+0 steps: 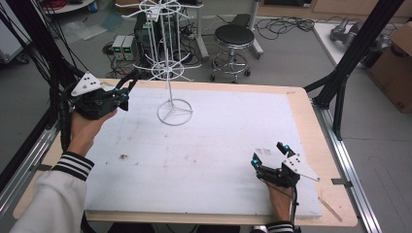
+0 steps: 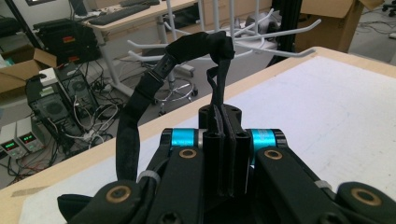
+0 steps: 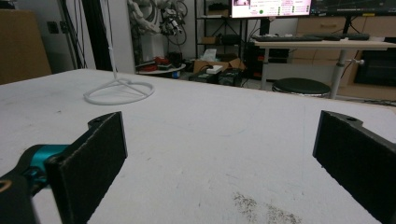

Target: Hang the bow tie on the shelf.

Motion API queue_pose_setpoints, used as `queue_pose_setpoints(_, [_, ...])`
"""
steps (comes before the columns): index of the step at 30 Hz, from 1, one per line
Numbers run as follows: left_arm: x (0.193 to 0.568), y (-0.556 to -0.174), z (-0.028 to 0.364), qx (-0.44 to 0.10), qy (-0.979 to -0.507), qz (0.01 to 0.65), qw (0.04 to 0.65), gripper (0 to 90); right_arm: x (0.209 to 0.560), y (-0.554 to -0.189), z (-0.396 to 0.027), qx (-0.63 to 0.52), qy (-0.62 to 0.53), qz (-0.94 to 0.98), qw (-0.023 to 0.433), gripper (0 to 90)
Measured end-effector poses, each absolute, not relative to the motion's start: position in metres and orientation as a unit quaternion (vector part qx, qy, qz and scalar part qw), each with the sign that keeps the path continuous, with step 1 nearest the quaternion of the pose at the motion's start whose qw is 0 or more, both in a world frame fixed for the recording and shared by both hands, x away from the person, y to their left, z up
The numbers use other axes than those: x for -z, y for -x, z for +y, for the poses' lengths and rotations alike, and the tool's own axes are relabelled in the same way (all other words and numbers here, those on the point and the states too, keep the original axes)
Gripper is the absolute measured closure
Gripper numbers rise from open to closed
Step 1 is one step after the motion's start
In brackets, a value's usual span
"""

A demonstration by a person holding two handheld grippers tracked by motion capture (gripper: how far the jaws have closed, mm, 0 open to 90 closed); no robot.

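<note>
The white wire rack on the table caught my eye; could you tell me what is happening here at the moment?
A person holds a gripper in each hand at the table. The left gripper, shut on a black strap, is raised near the lower arms of the white wire rack, with the strap looping up beside them. The right gripper rests open near the front right of the white mat, holding nothing.

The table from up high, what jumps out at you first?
A tall white wire rack with spiky hooks stands at the far middle of the white foam table top. The left claw, at the far left corner, is shut on a black fabric strap that loops up from it. The right claw rests wide open near the front right, holding nothing.
</note>
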State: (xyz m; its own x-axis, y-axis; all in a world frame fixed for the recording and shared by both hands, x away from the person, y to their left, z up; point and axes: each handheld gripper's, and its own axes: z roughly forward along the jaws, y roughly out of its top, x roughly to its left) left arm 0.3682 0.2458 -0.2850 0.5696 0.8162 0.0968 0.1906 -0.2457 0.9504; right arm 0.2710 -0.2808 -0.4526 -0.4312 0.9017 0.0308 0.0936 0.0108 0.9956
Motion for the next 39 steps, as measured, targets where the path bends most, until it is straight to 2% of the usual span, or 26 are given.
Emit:
queue_pose_setpoints(11, [0.283,-0.38,0.222,-0.302,-0.734,0.329,0.512,87.2,0.453,-0.272,-0.281,-0.579,-0.402,0.617,0.351,1.9])
queue_pose_setpoints(39, [0.303,-0.396,0.194,-0.272,-0.763,0.325,0.488,87.1,0.453,-0.271,-0.281,-0.578,-0.404,0.617,0.349,1.8])
